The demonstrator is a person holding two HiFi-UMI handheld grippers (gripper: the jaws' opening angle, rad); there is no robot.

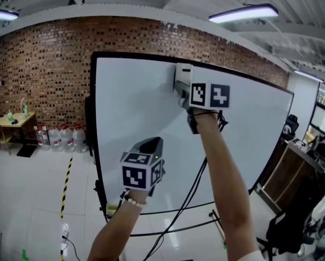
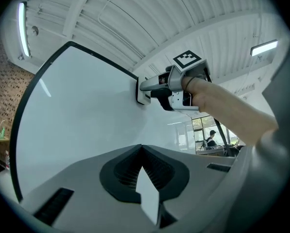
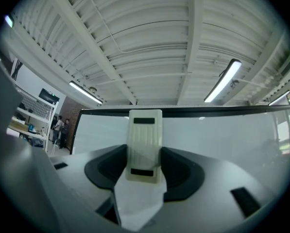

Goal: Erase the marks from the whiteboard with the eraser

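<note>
Brick wall [image 1: 42, 75] and a white ribbed ceiling with strip lights [image 1: 244, 13] close off the far side of the room, and in front of them stands the black-framed whiteboard [image 1: 140, 118].

The eraser [image 3: 145, 144], a pale ribbed block with two dark slots, lies against the white face of the board just under its top frame, about midway along that edge. The right tongs [image 3: 145, 170] are clamped on its lower part, one jaw on each long side. The eraser's upper end stands clear of them and overlaps the black frame in the right gripper view. The right arm reaches up steeply to hold it there.

The left tongs [image 2: 142, 174] are closed tip to tip with nothing between them. They hang lower and to the left of the right arm, before the lower middle of the board and pointing at it. Whether they touch the board I cannot tell.

Black cables [image 1: 189, 200] run down from the tongs across the lower part of the board. At far left a small yellow counter [image 1: 12, 121] stands by the brick wall, with a row of water bottles [image 1: 59, 137] on the floor beside it. A yellow-and-black striped line [image 1: 66, 186] crosses the pale floor nearer in. A wooden desk [image 1: 293, 173] stands at the right.
</note>
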